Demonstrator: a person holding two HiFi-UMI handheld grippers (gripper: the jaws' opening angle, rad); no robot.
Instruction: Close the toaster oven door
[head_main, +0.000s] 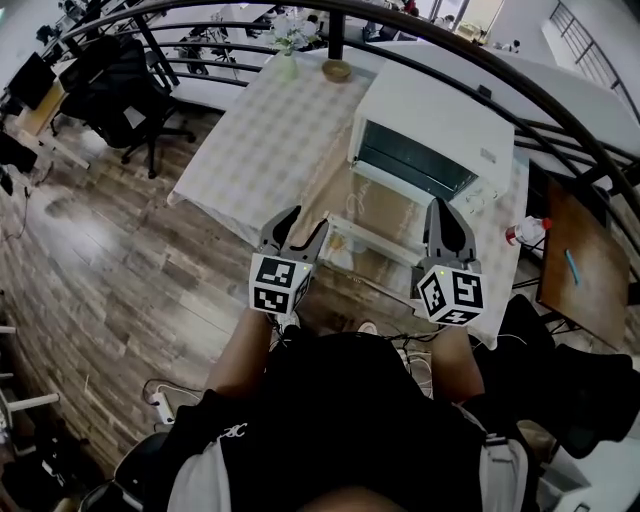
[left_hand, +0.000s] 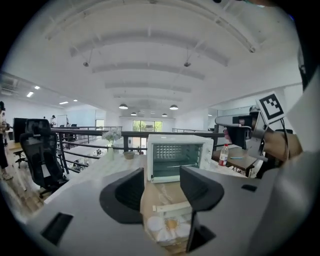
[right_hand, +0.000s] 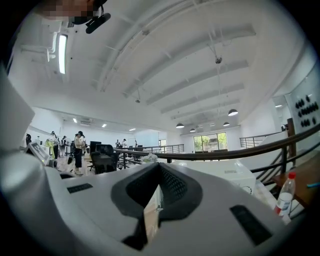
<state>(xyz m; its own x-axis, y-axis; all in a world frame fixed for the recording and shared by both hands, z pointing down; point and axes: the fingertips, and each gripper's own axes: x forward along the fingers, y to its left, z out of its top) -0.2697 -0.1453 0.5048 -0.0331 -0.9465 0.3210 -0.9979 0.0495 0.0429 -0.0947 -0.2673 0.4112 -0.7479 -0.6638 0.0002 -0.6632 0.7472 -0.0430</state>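
Head view: toaster oven (head_main: 430, 125) on the tabletop (head_main: 250, 130), door (head_main: 370, 215) dropped open and flat toward the person, handle edge nearest.
Left tool (head_main: 297, 225): released, jaws apart, nothing clamped; just beside the door's left front corner.
Right tool (head_main: 441, 208): clenched on nothing, near the door's right edge.
Handle (left_hand: 172, 205): long axis crosswise, ahead of and below the left tool.
Coming move, as judged: front edge lifted up and away toward the oven; either tool within reach.

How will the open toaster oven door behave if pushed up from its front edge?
The door lies flat, hinged at the toaster oven base: likely swings up as one rigid panel. Its pane looks like glass, so possibly fragile. Oven looks light; may slide on the tablecloth.
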